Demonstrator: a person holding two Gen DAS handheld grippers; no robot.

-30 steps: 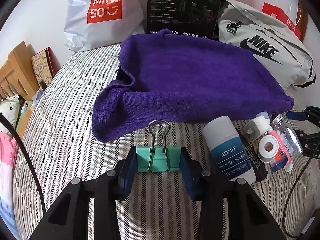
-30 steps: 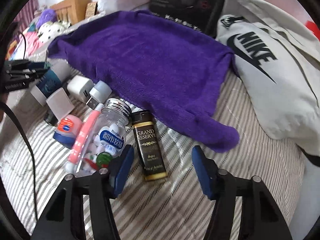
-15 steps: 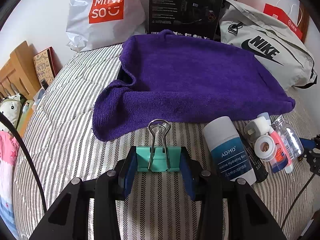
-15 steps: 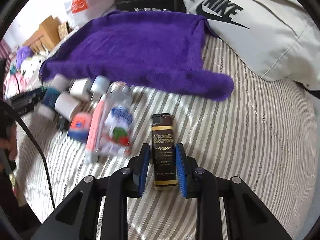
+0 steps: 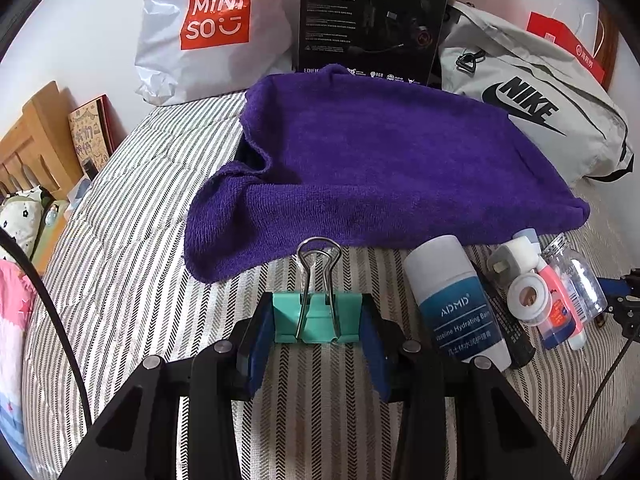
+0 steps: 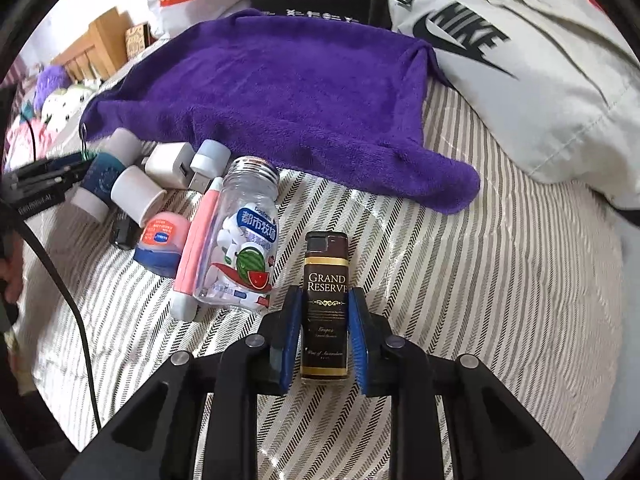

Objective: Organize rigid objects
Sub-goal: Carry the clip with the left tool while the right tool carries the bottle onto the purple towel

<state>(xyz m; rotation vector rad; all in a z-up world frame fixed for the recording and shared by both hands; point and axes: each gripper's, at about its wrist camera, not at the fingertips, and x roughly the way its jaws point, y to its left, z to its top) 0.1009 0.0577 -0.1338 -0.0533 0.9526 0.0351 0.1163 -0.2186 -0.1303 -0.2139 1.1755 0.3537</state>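
My left gripper (image 5: 318, 320) is shut on a teal binder clip (image 5: 316, 316) with steel handles, held just above the striped bed cover. My right gripper (image 6: 323, 308) is shut on a brown "Grand Reserve" lighter (image 6: 325, 304), its blue pads against both long sides. A purple towel (image 5: 384, 168) lies spread ahead in both views, and also shows in the right wrist view (image 6: 288, 92). A pile of small items lies between the grippers: a white and blue ADMD balm stick (image 5: 456, 304), a clear candy bottle (image 6: 244, 240), a pink tube (image 6: 198, 240), a white charger (image 6: 170, 166).
A Minis o bag (image 5: 212, 28), a black box (image 5: 372, 20) and a grey Nike bag (image 5: 532, 108) stand behind the towel. A wooden headboard (image 5: 36, 140) is at far left. A black cable (image 6: 60, 280) crosses the cover on the left.
My right gripper moved onto the lighter and closed on it; it now holds it straight ahead. My left gripper stayed shut on the binder clip, nearly still.
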